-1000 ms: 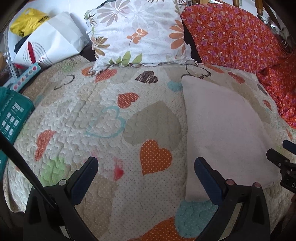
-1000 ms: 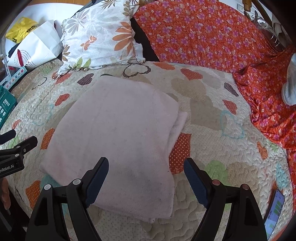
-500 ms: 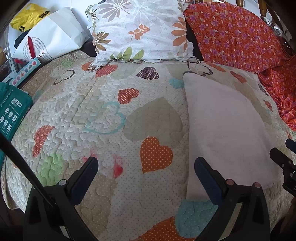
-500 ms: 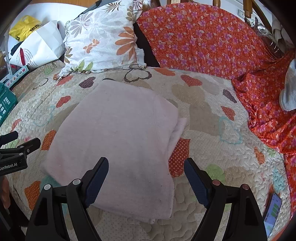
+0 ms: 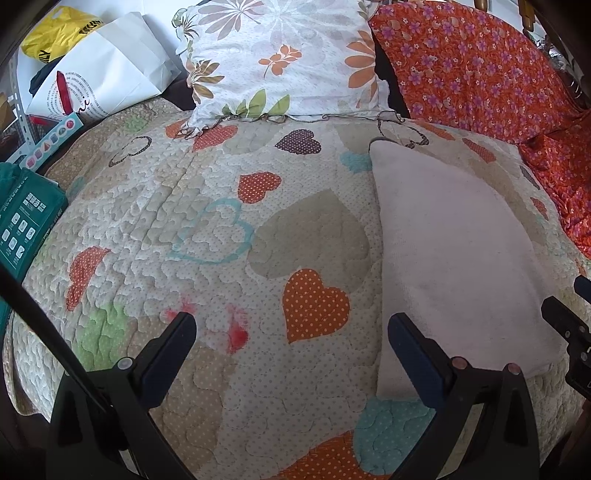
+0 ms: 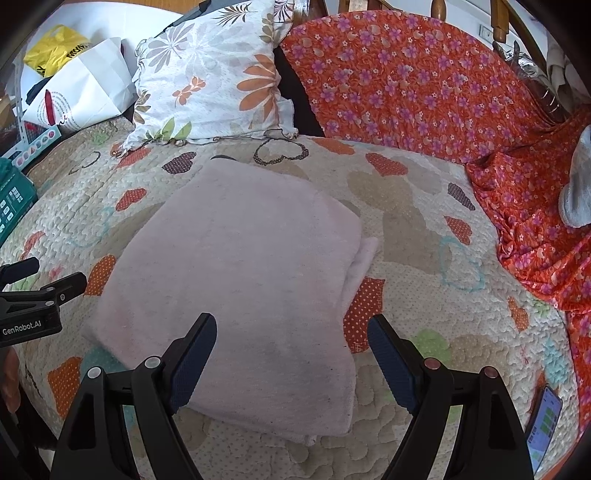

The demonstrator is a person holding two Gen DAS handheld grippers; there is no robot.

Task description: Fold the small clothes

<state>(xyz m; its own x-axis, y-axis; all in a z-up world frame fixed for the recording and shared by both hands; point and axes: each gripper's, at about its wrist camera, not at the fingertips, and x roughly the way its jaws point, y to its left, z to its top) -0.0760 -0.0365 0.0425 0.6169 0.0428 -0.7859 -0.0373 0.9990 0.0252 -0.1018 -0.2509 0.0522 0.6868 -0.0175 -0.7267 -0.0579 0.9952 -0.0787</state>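
A pale pink garment (image 6: 240,266) lies folded flat on the heart-patterned quilt (image 6: 413,229); a white under-layer pokes out at its right edge. In the left wrist view the garment (image 5: 454,251) lies at the right. My right gripper (image 6: 291,328) is open and empty, hovering over the garment's near edge. My left gripper (image 5: 291,332) is open and empty, over bare quilt (image 5: 207,229) left of the garment. The left gripper also shows at the left edge of the right wrist view (image 6: 33,295).
A floral pillow (image 6: 210,81) and an orange flowered cover (image 6: 424,85) lie at the back. A white paper bag (image 5: 99,81), a yellow bag (image 5: 55,33) and a green box (image 5: 22,221) sit at the left. A phone (image 6: 545,424) lies near the right front edge.
Both grippers have drawn back and up slightly, so the bed and pillows appear a little lower in view. Both stay open and empty; the garment has not moved.
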